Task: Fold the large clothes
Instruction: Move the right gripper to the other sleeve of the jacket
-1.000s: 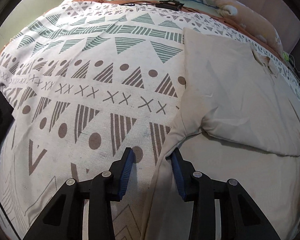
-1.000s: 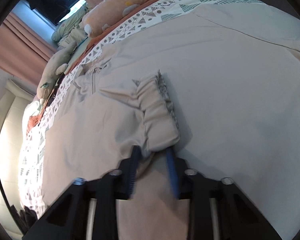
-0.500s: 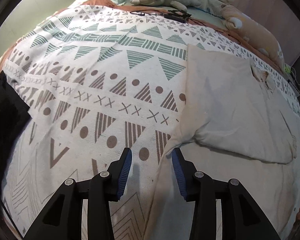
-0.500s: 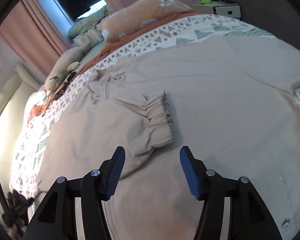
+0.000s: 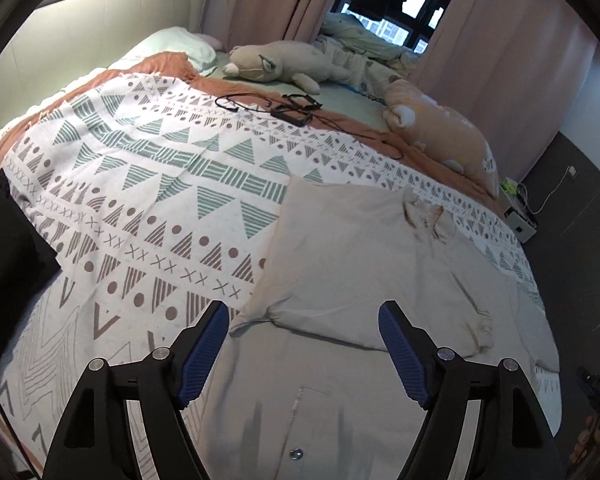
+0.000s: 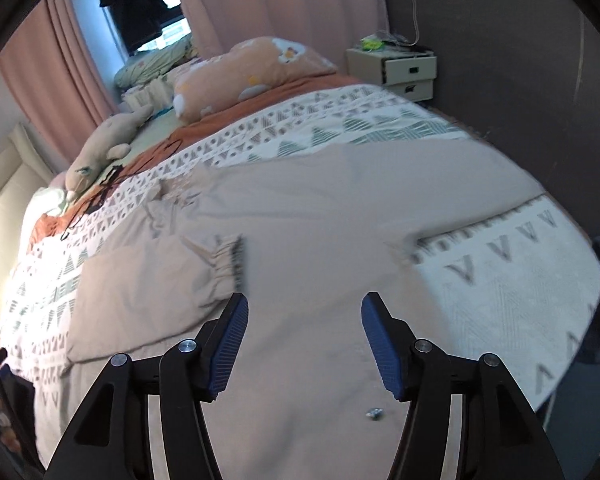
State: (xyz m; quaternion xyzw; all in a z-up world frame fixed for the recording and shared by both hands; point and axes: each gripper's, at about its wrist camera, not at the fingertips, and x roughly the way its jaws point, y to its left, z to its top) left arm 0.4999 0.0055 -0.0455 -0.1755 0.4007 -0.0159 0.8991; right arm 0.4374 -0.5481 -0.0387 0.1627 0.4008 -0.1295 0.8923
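Observation:
A large beige jacket (image 5: 340, 380) lies spread flat on the patterned bedspread (image 5: 140, 208), its left sleeve (image 5: 360, 272) folded across the body. In the right wrist view the same jacket (image 6: 340, 220) shows that sleeve's gathered cuff (image 6: 226, 264) resting on the chest. My left gripper (image 5: 304, 312) hovers above the jacket's left side, its jaws opening wide with nothing between them. My right gripper (image 6: 304, 304) hangs open above the jacket's middle, just right of the cuff, and holds nothing.
Plush toys (image 5: 284, 64) (image 6: 252, 76), a pillow (image 5: 180, 42) and a black cable with glasses (image 5: 296, 106) lie near the head of the bed. A black garment (image 5: 8, 248) sits at the left edge. A bedside cabinet (image 6: 400, 68) stands by the dark wall.
Both grippers have let go of the jacket and risen well above the bed. The right one opened off the cuff first; the left one spread its jaws wider while it pulled away.

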